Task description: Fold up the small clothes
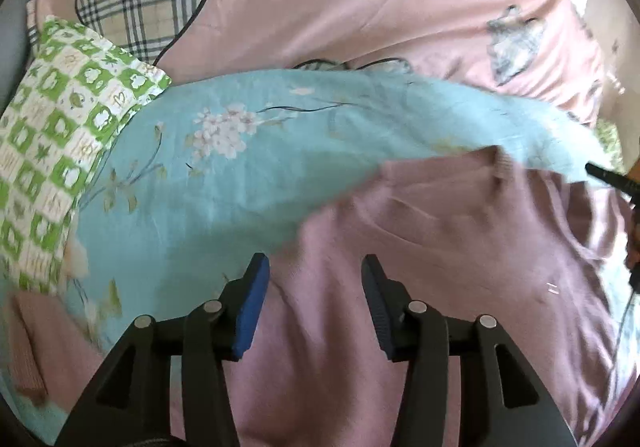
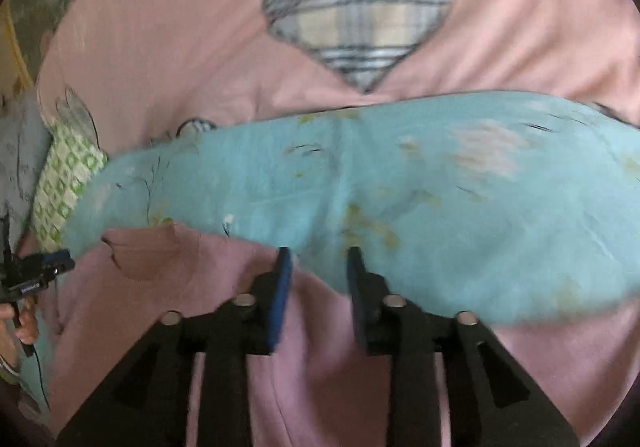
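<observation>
Mauve knit garment [image 1: 420, 247] lies near on blue floral cloth [image 1: 224, 167]; both my hand-held grippers, left [image 1: 316, 267] and right [image 2: 318, 259], released. Pinch edges evenly, I'd judge.

My left gripper [image 1: 315, 267] has matt black plastic arms, ribbed blue rubber-like pads [image 1: 253, 307] and bright metal pivot pins [image 1: 417, 306]. My right gripper [image 2: 318, 259] shows the same finish. Beneath both lies a mauve knit cloth garment [image 1: 420, 247], soft and matt, with a ribbed cuff [image 1: 26, 355]. It rests on a smooth light-blue floral cotton cloth [image 1: 224, 167]. The pink bedsheet with plaid heart patches [image 2: 180, 39] is matt woven cloth. The green-and-white checked pillow [image 1: 52, 151] looks crinkled.
</observation>
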Demonstrator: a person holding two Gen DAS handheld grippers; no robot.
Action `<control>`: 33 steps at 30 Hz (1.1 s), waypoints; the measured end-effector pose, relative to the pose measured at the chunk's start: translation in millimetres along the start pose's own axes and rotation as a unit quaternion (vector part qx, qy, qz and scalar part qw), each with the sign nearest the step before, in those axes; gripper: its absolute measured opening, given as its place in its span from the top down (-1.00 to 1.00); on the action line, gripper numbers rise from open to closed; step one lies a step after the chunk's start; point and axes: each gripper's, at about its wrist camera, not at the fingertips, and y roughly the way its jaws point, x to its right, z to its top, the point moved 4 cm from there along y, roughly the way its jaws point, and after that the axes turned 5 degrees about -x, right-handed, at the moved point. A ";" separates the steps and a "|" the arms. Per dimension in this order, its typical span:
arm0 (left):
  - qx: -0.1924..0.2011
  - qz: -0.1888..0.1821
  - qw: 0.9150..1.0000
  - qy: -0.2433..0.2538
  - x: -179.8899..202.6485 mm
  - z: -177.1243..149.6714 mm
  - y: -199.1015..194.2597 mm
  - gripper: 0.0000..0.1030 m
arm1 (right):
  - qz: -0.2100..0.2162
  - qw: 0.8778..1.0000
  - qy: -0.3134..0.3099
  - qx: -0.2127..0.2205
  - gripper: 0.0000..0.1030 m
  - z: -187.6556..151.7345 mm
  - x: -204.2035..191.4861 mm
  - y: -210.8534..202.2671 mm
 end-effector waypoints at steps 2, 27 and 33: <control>0.005 -0.017 1.000 0.000 14.2 -14.7 -14.9 -0.04 | -0.010 1.000 0.019 0.000 0.25 -20.4 23.7 -24.8; -0.092 -0.065 0.993 -0.020 115.5 -113.2 22.9 -0.30 | -0.052 0.939 0.327 0.094 0.29 -92.1 309.0 -121.7; -0.090 -0.073 0.993 -0.034 107.5 -112.7 19.4 -0.30 | -0.024 0.968 0.222 0.113 0.87 -62.0 247.6 -125.2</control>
